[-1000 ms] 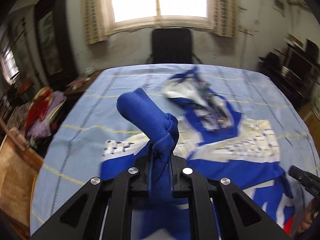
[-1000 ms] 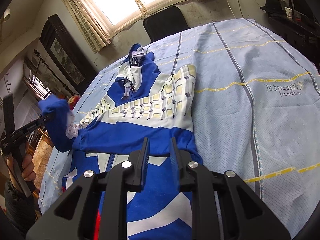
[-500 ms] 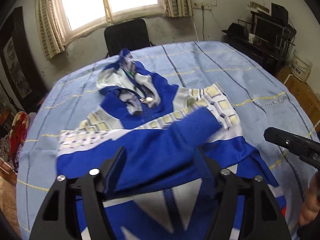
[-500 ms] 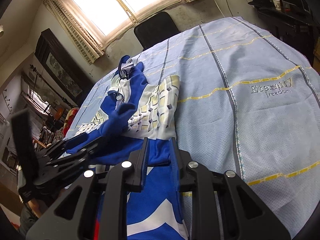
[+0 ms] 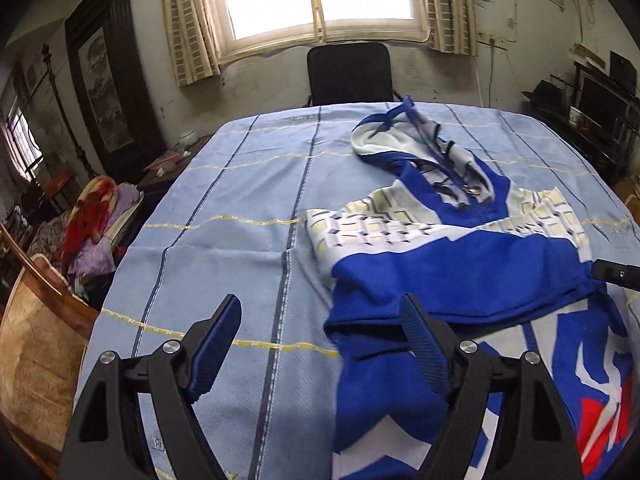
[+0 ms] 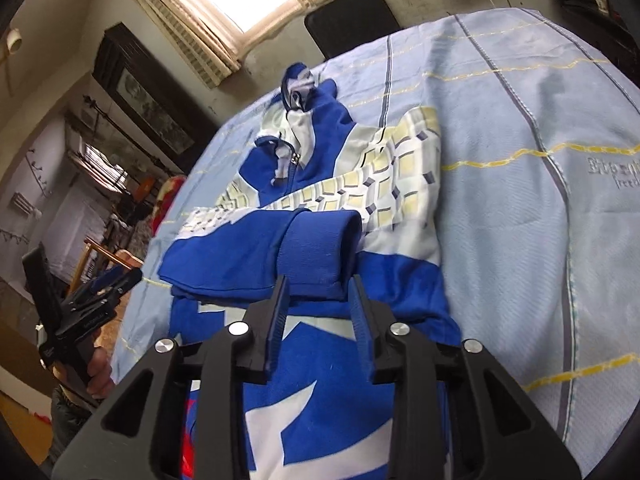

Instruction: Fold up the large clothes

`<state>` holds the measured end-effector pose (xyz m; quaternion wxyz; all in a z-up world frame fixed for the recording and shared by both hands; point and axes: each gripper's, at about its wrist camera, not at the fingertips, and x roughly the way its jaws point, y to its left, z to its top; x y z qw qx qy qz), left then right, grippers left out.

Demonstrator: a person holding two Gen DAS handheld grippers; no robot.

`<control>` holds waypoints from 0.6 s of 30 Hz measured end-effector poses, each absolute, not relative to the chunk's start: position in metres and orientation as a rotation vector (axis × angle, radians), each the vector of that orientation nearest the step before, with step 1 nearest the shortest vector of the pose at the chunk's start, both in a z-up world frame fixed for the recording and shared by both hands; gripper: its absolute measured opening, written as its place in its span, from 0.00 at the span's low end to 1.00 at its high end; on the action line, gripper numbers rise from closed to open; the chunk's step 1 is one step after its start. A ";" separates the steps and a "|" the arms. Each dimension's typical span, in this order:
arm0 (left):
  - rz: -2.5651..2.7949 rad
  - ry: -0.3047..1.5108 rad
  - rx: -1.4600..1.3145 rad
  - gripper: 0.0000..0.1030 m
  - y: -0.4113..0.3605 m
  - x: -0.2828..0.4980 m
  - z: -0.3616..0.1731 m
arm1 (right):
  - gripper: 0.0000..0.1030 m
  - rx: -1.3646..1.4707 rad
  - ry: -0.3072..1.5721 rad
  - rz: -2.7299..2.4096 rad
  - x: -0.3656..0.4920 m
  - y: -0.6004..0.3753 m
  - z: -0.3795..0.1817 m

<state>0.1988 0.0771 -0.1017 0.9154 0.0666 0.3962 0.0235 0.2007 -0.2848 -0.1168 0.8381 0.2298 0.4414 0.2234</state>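
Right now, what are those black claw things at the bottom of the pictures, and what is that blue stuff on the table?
Those claws are two grabbing tools, one in each of a person's hands. Each carries a camera looking along its two fingers, so each picture comes from one tool. The left gripper is wide open and holds nothing. The right gripper is partly open, right behind a folded blue sleeve; it does not seem to pinch it. The blue stuff is a jacket, blue and white with yellow squares, lying on a light blue tablecloth. A black chair stands behind the table.

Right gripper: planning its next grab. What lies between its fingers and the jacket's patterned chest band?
The folded blue sleeve's ribbed cuff, lying across the jacket; right wrist view.
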 end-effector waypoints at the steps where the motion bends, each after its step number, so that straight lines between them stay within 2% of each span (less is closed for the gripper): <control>1: 0.049 0.820 0.136 0.79 0.080 0.202 -0.105 | 0.36 0.475 0.943 0.464 0.206 -0.282 -0.117; 2: 0.052 0.826 0.138 0.79 0.081 0.206 -0.108 | 0.39 0.467 0.950 0.454 0.211 -0.279 -0.117; 4: 0.063 0.846 0.140 0.79 0.082 0.215 -0.118 | 0.50 0.461 0.972 0.449 0.221 -0.274 -0.120; 6: 0.067 0.871 0.129 0.79 0.084 0.225 -0.129 | 0.51 0.438 1.009 0.440 0.231 -0.265 -0.127; 7: 0.068 0.887 0.126 0.79 0.085 0.229 -0.135 | 0.47 0.428 1.023 0.433 0.234 -0.262 -0.131; 8: 0.075 0.902 0.131 0.79 0.086 0.233 -0.141 | 0.37 0.420 1.030 0.435 0.237 -0.259 -0.134; 9: 0.084 0.920 0.143 0.80 0.085 0.237 -0.147 | 0.16 0.383 1.031 0.420 0.240 -0.254 -0.134; 10: 0.083 0.930 0.148 0.80 0.085 0.239 -0.152 | 0.10 0.359 1.014 0.411 0.240 -0.253 -0.131; 14: 0.052 0.915 0.146 0.80 0.083 0.235 -0.154 | 0.06 0.215 0.892 0.353 0.242 -0.248 -0.098; 18: 0.051 0.919 0.156 0.81 0.079 0.236 -0.160 | 0.06 0.147 0.882 0.329 0.253 -0.248 -0.096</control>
